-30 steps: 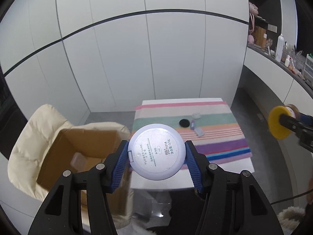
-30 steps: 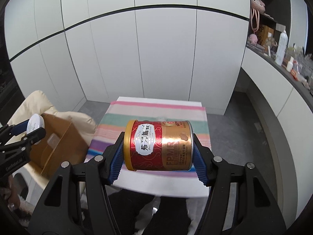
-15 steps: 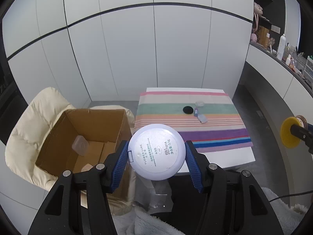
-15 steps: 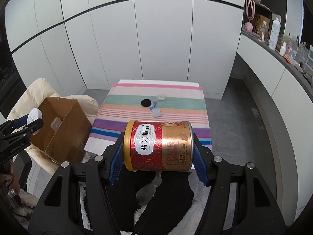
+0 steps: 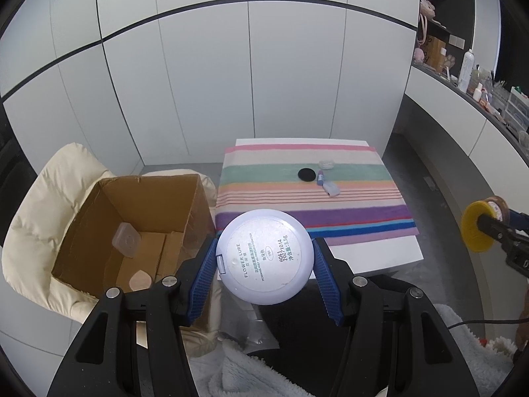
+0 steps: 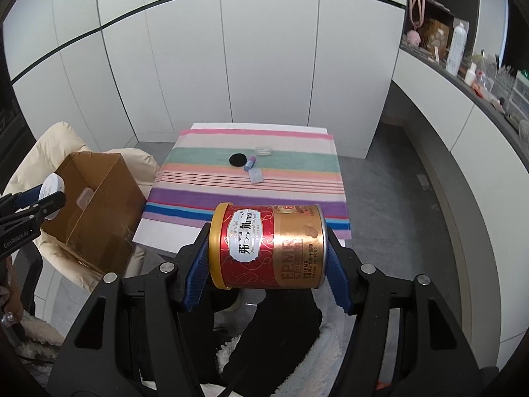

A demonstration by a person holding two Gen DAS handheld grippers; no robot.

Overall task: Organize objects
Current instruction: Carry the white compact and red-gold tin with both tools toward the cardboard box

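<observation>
My left gripper (image 5: 264,258) is shut on a round lilac compact (image 5: 264,254), label side facing the camera, held in the air short of the table. My right gripper (image 6: 267,248) is shut on a red and gold cat food can (image 6: 267,246) lying sideways, yellow lid to the left. An open cardboard box (image 5: 132,228) sits on a cream cushioned chair (image 5: 49,205) to the left, with a clear plastic container (image 5: 126,240) and a tan piece inside. On the striped cloth (image 5: 310,205) lie a black disc (image 5: 306,174), a small blue tube (image 5: 320,177), a clear lid (image 5: 326,164) and a clear piece (image 5: 332,190).
The white table (image 6: 241,241) stands against white wall panels. A shelf (image 6: 463,76) with bottles and clutter runs along the right. Below the grippers are the person's dark legs and a white fluffy blanket (image 5: 251,374). The right gripper with the can's yellow lid (image 5: 476,230) shows at the left wrist view's right edge.
Both grippers pulled back from the table and tilted a little further down, so the whole table and the box's inside came into view. Both grips stayed the same.
</observation>
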